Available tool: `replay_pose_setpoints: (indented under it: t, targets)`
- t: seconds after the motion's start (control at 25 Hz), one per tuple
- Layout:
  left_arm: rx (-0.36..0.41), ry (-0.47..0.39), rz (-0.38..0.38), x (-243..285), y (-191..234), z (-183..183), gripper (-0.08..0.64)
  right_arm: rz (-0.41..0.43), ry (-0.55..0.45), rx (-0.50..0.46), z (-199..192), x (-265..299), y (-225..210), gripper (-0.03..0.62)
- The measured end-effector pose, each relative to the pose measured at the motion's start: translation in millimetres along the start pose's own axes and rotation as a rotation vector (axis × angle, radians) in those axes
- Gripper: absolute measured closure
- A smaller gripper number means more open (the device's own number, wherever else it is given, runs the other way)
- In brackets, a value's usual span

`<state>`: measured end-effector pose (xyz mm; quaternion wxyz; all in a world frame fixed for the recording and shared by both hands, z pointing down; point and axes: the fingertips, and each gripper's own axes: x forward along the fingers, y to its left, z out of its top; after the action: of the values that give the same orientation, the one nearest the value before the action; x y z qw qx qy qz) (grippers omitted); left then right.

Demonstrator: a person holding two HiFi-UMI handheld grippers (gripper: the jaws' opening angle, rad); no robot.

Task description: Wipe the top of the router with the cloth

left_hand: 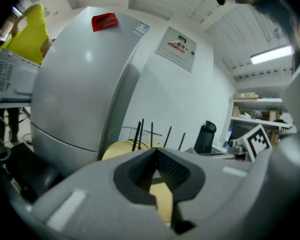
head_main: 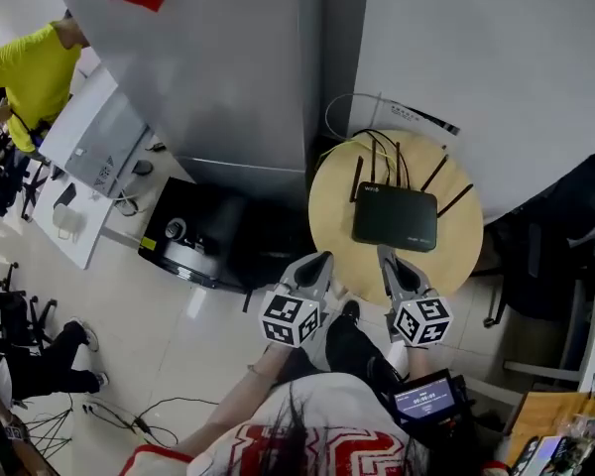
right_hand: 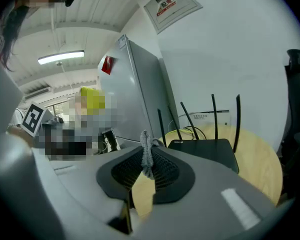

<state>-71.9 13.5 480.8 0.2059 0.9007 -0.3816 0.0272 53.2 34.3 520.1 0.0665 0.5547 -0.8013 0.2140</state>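
A black router (head_main: pixel 395 216) with several upright antennas lies on a small round wooden table (head_main: pixel 332 201). In the head view both grippers hover at the table's near edge, short of the router. My left gripper (head_main: pixel 317 262) is shut with nothing between its jaws; its own view shows the jaw tips (left_hand: pixel 156 150) meeting, with the antennas (left_hand: pixel 140 133) beyond. My right gripper (head_main: pixel 387 256) is shut on a thin fold of grey cloth (right_hand: pixel 146 156), which sticks up between the jaws. The router (right_hand: pixel 206 151) lies just ahead and right of them. The rest of the cloth is hidden.
A tall grey cabinet (head_main: pixel 228 67) stands left of the table, with a black appliance (head_main: pixel 203 234) on the floor below it. A black chair (head_main: pixel 547 266) is at the right. A person in yellow (head_main: pixel 30 67) stands by a white desk (head_main: pixel 89 157). Cables trail on the floor.
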Motion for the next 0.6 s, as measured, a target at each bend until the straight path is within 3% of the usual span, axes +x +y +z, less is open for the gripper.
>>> replay_pose_setpoints:
  t: [0.24, 0.6]
  targets:
    - [-0.009, -0.032, 0.089, 63.5, 8.7, 23.3, 0.56, 0.122, 0.094, -0.057, 13.6, 66.4, -49.5, 0.549]
    - [0.017, 0.053, 0.148, 102.3, 14.8, 20.9, 0.56, 0.204, 0.195, -0.099, 13.1, 137.8, -89.5, 0.549]
